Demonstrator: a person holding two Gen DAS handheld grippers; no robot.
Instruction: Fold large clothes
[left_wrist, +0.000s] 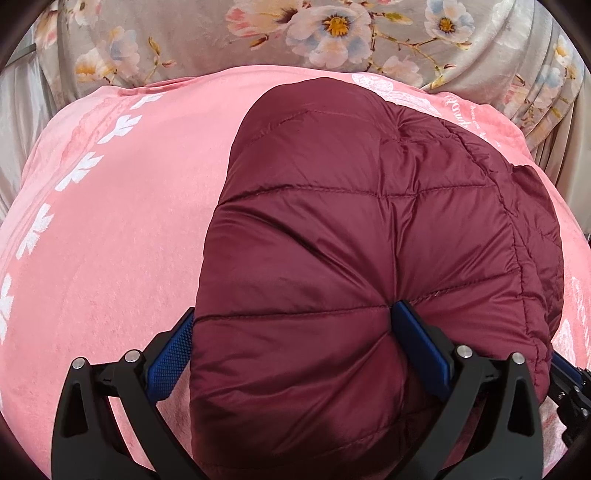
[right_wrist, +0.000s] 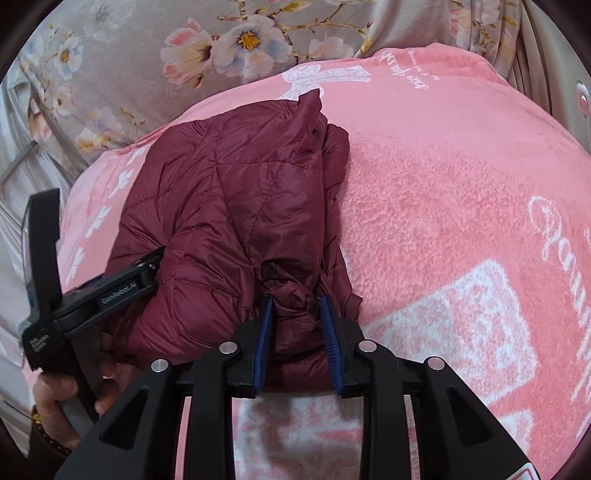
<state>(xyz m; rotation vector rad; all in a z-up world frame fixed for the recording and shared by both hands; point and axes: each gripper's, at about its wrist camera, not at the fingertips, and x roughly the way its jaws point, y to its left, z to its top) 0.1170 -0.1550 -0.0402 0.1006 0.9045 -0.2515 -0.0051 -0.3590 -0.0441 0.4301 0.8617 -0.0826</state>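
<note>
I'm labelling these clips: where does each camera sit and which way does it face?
Left wrist: on the left hand-held gripper, looking down along its fingers at the maroon puffer jacket.
Right wrist: on the right hand-held gripper, same downward look; the left hand shows.
Shared: jacket, pink blanket, floral cover.

you get soft, even, moderately bright indoor light in both wrist views, with no glare and no blown patches. the maroon quilted jacket shows only a faint sheen along its seams. a soft shadow sits under its near edge on the pink blanket. the fisheye bulges the middle and bends the floral sheet around a dark, vignetted rim. your focus holds across the fabric; the black claw frames nearest the lens look slightly soft.
</note>
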